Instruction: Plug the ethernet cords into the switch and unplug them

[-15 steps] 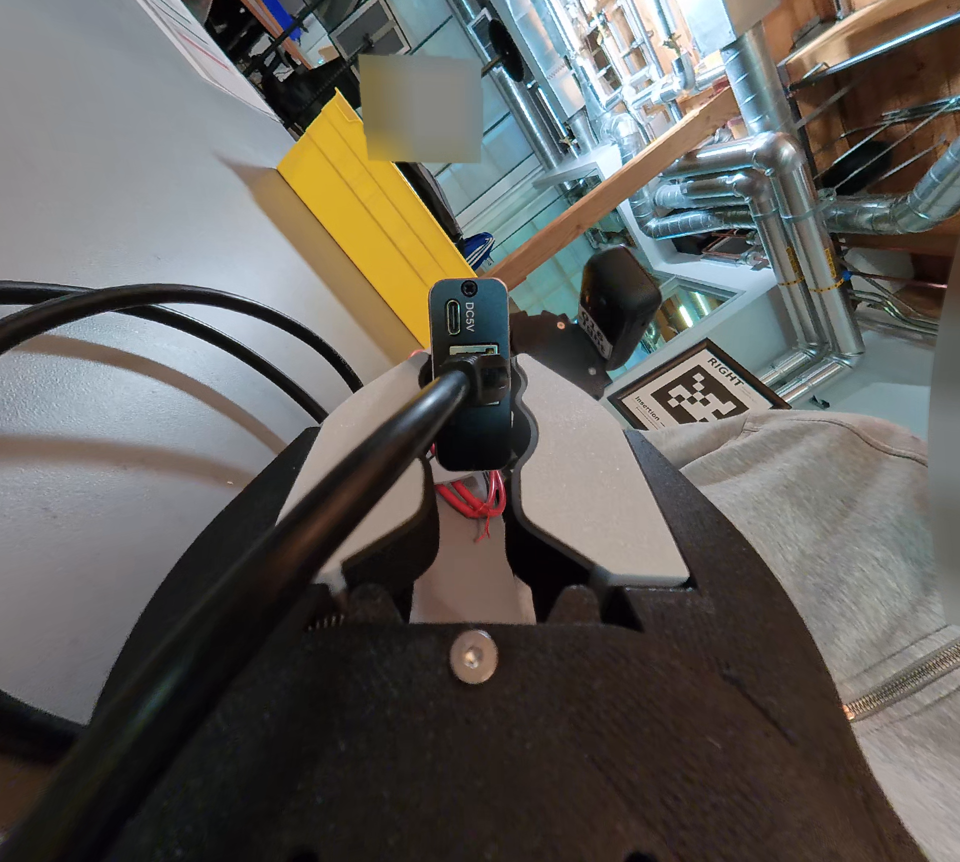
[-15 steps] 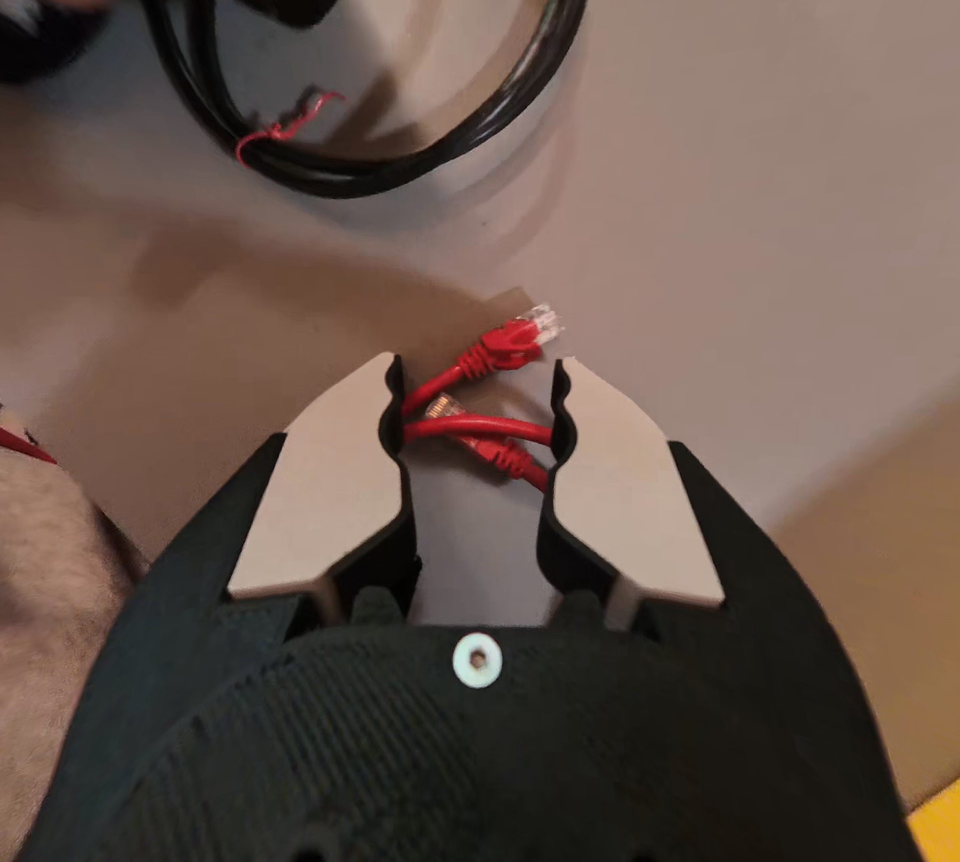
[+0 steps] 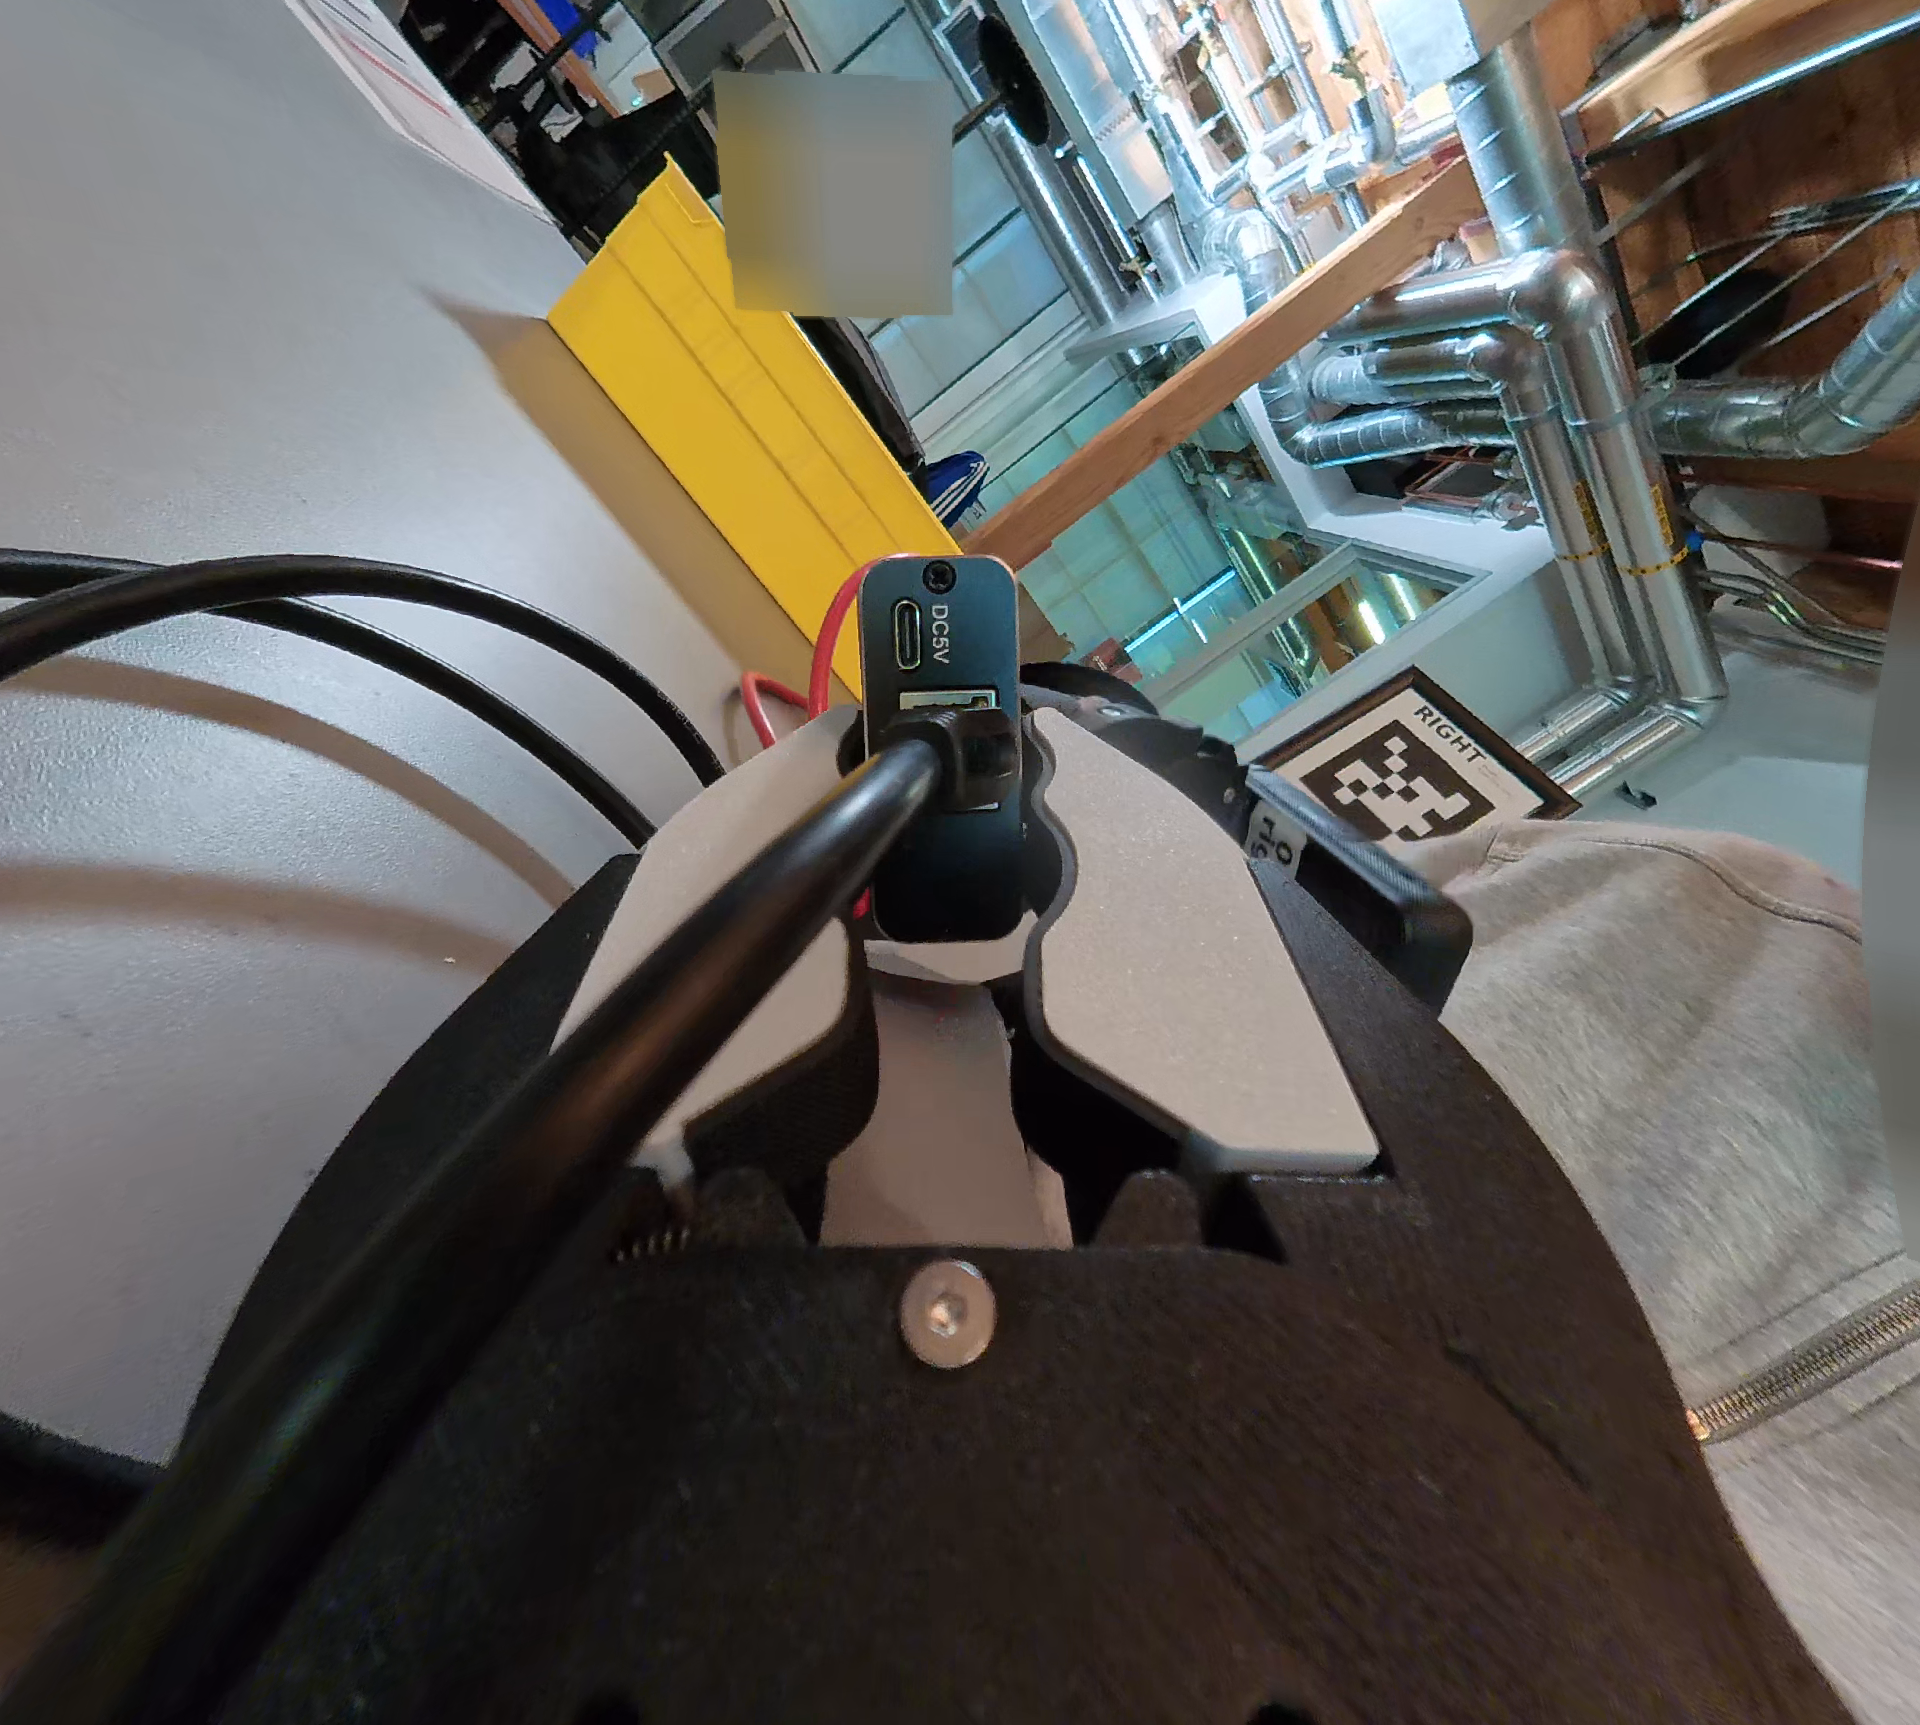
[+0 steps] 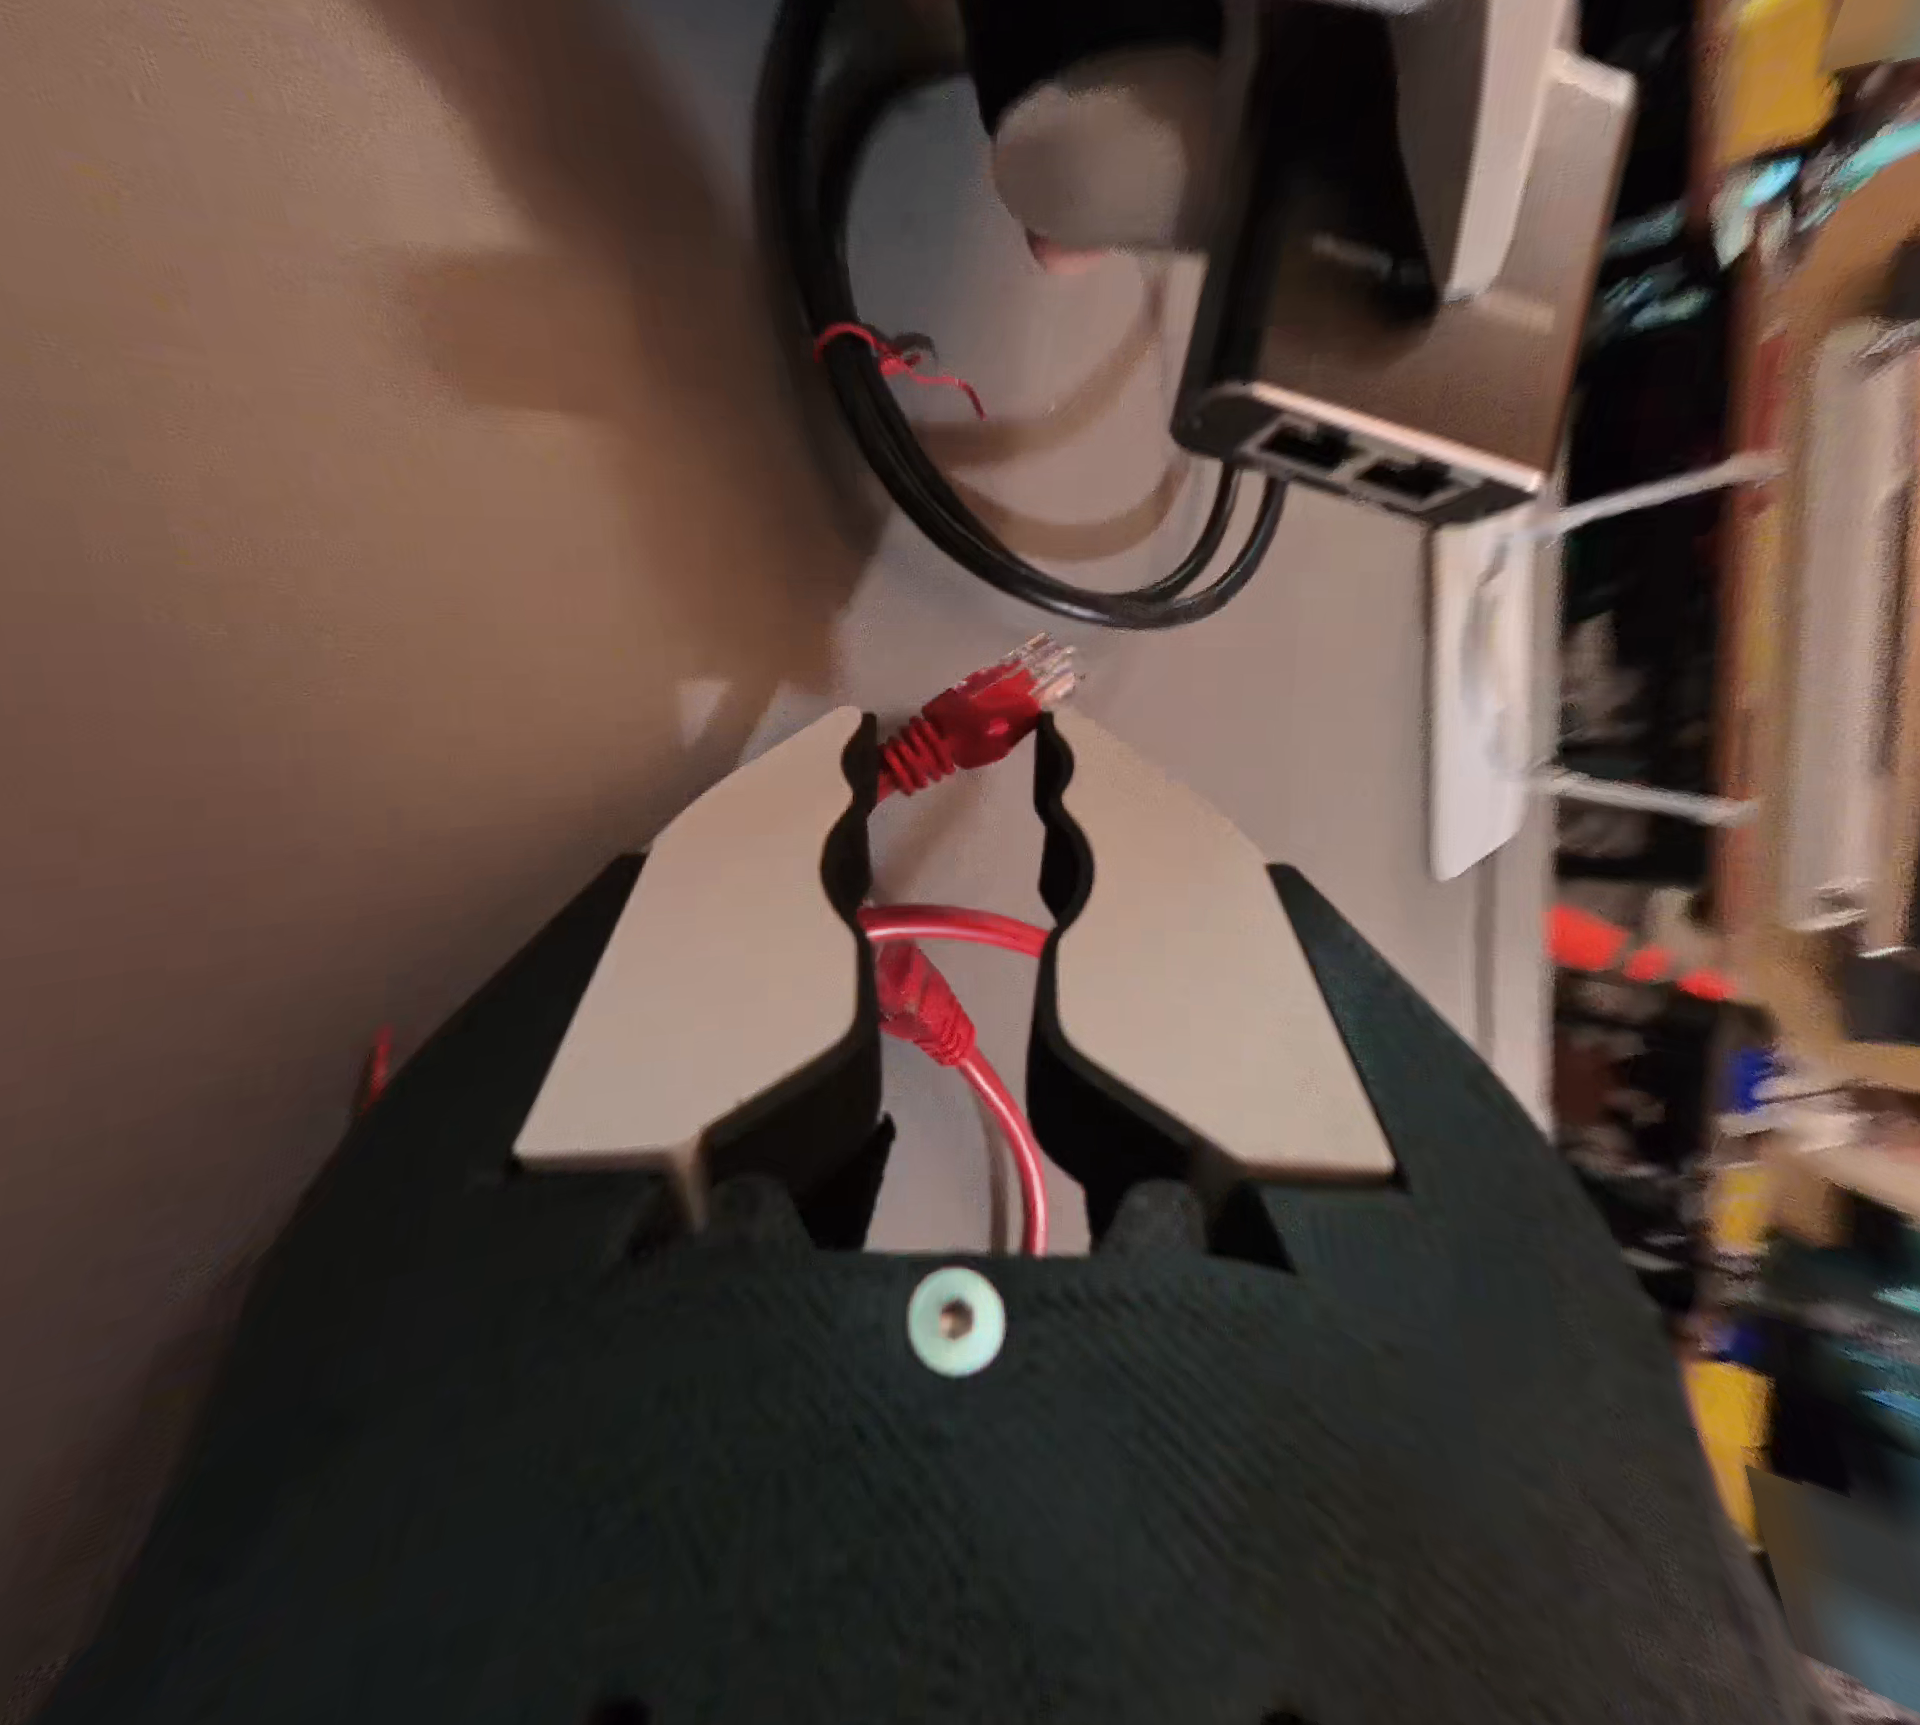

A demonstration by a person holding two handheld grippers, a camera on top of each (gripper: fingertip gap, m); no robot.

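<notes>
Your left tongs (image 3: pixel 940 802) are clamped on the switch (image 3: pixel 940 771), a small dark box held end-on between the grey fingers (image 3: pixel 1174 979), off the grey worktop (image 3: pixel 208 532). A thick black cable (image 3: pixel 582 1052) is plugged into the switch's near end and runs back over the left finger toward the camera; more black cable loops across the worktop to the left. A thin red cord (image 3: pixel 821 667) peeks out just behind the switch. A yellow bin (image 3: pixel 717 428) sits at the worktop's far edge. On the right, a grey sleeve (image 3: pixel 1662 1104) and a square black-and-white marker board (image 3: pixel 1403 782).

In the right wrist view, heavily motion-blurred, your right tongs (image 4: pixel 951 740) are closed on a red ethernet plug (image 4: pixel 977 719): the plug lies slanted between the fingertips, its clear tip sticking out past them toward the upper right. A second red plug (image 4: pixel 920 1005) and a loop of red cord (image 4: pixel 1013 1145) show lower down in the gap between the fingers. The switch (image 4: pixel 1351 449) hangs ahead, upper right, with two open ports facing the camera, well apart from the held plug. The black cable coil (image 4: pixel 935 512) droops beside it, tied with a red twist wire (image 4: pixel 894 356).
</notes>
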